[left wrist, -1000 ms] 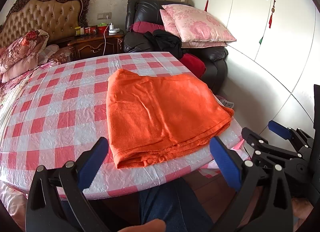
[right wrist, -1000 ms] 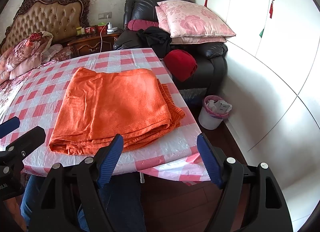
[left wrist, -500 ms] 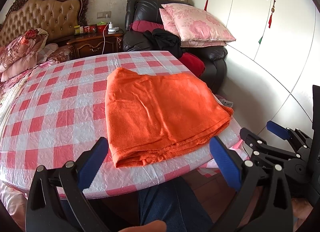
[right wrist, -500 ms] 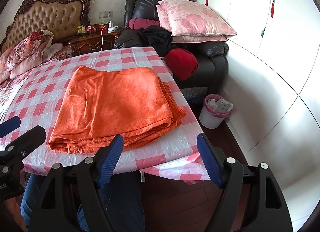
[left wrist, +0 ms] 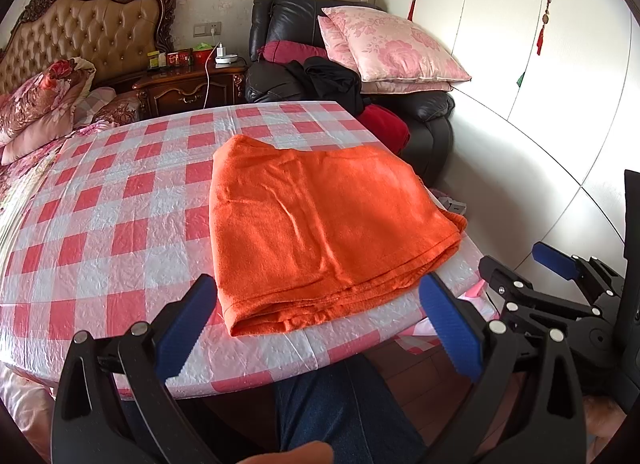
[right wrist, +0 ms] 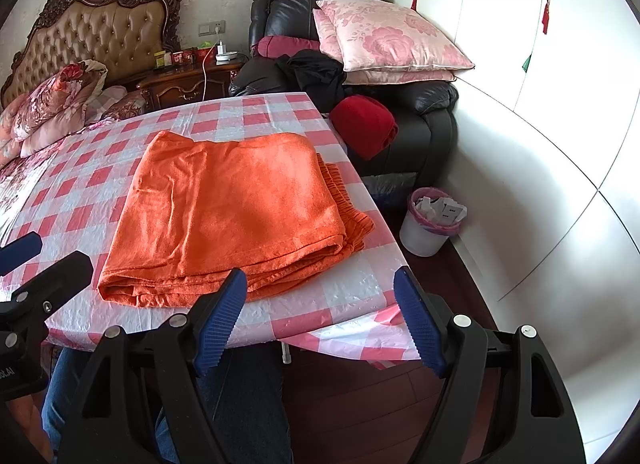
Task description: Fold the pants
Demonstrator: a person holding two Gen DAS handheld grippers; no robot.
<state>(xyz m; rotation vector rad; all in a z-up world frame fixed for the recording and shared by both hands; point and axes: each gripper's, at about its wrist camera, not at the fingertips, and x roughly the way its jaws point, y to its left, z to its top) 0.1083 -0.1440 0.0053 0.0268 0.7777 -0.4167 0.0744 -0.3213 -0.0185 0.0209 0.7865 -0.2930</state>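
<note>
The orange pants (left wrist: 320, 223) lie folded in a flat rectangle of several layers on the red-and-white checked table (left wrist: 100, 223), near its right front edge. They also show in the right wrist view (right wrist: 228, 207). My left gripper (left wrist: 316, 324) is open and empty, held just in front of the table's near edge, short of the pants. My right gripper (right wrist: 320, 320) is open and empty, also before the near edge, at the pants' front right corner. Each gripper shows at the edge of the other's view.
A black leather armchair (left wrist: 424, 111) with pink pillows (left wrist: 392, 47) and a red bundle (right wrist: 364, 123) stands behind the table. A white waste bin (right wrist: 428, 223) sits on the floor at right. White wardrobe doors line the right. A bed (left wrist: 48, 103) is at left.
Both grippers have drifted slightly; the pants sit a little higher and farther in the views. The pants themselves have not moved.
</note>
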